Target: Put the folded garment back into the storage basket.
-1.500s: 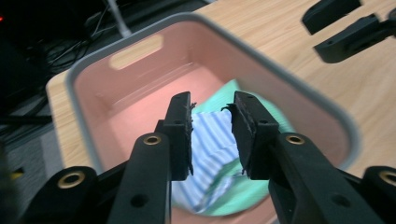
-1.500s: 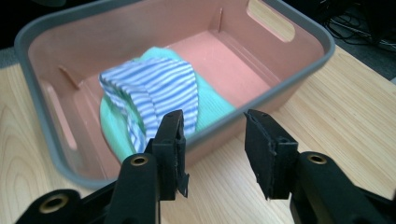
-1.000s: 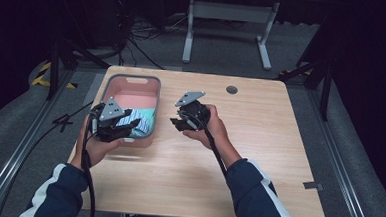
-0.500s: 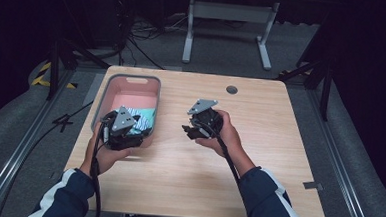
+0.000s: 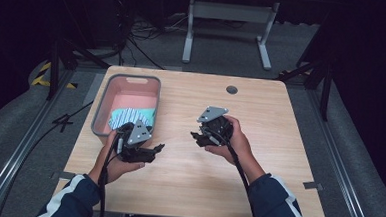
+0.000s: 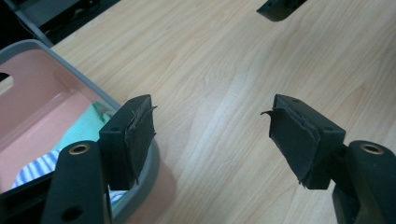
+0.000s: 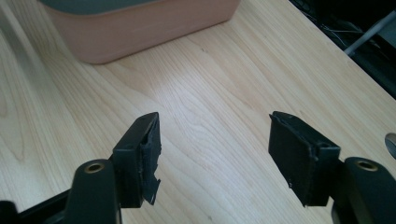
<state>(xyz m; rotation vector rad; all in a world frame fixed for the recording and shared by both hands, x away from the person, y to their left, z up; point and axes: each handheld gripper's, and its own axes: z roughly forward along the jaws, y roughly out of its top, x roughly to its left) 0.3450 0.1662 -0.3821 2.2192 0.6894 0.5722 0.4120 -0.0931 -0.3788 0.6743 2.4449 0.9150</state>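
Note:
A pink bin with a grey rim [image 5: 101, 103] stands at the table's left. A folded cloth [image 5: 130, 118], striped and teal, lies inside it. My left gripper [image 5: 155, 149] hovers over bare wood just past the bin's near right corner. Its jaws have just been opening and nothing is between them. In the left gripper view [image 6: 210, 135] the bin's rim [image 6: 70, 70] and the cloth [image 6: 77, 137] sit at the left. My right gripper [image 5: 197, 138] is mid-table, pointing left. Its jaws have also been opening over bare wood [image 7: 215, 149], with the bin's wall [image 7: 140, 28] ahead.
The wooden table [image 5: 279, 143] has a round cable hole [image 5: 231, 89] near its far edge. A tip of the other gripper [image 6: 280, 7] pokes in at the top of the left gripper view. Dark floor, cables and a metal stand lie beyond the table.
Both grippers have drawn away from the bin, toward the right and nearer the person. Their jaws stand wider than before. The cloth stays in the bin.

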